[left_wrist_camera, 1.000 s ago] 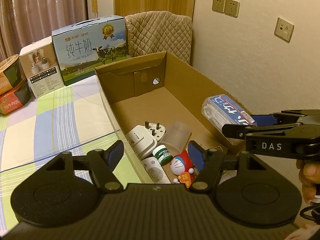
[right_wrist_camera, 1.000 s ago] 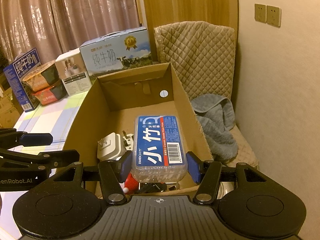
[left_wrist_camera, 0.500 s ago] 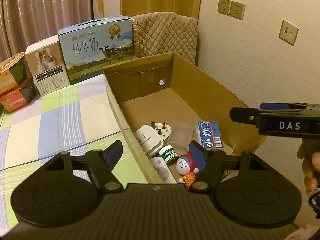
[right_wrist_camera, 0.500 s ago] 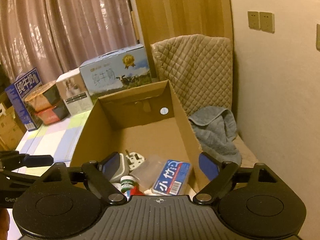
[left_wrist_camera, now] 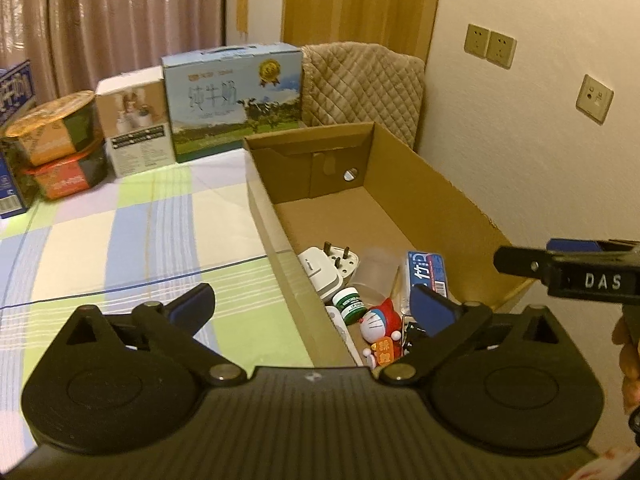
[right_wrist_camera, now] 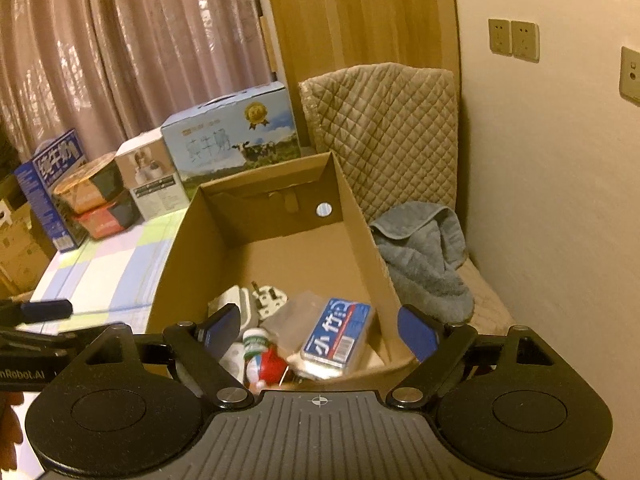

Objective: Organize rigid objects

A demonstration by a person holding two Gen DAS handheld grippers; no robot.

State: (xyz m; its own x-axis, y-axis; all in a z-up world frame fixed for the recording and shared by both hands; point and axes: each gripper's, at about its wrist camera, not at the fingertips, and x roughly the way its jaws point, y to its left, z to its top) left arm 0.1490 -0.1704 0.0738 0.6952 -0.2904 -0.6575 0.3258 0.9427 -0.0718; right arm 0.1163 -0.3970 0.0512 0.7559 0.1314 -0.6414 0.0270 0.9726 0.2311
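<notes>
An open cardboard box (left_wrist_camera: 440,208) (right_wrist_camera: 360,216) holds a blue-labelled plastic case (left_wrist_camera: 426,272) (right_wrist_camera: 338,336), white plug adapters (left_wrist_camera: 320,268) (right_wrist_camera: 268,296), a clear cup (left_wrist_camera: 376,268), a green-capped jar (left_wrist_camera: 349,300) (right_wrist_camera: 254,338) and a Doraemon figure (left_wrist_camera: 378,320). My left gripper (left_wrist_camera: 310,298) hovers over the box's near left wall; its jaws are opening with nothing between them. My right gripper (right_wrist_camera: 320,318) stands open above the near end of the box, clear of the case lying below it. Its fingers (left_wrist_camera: 520,262) show over the box's right wall.
A checked tablecloth (left_wrist_camera: 120,240) lies left of the box. Behind it stand a blue milk carton case (left_wrist_camera: 232,96), a white box (left_wrist_camera: 132,120) and stacked noodle bowls (left_wrist_camera: 52,128). A quilted chair (right_wrist_camera: 380,128) with a grey towel (right_wrist_camera: 420,248) stands by the wall on the right.
The right gripper let go of the blue-labelled case, which now lies in the cardboard box. Both grippers drew back and rose. The left jaws spread wider.
</notes>
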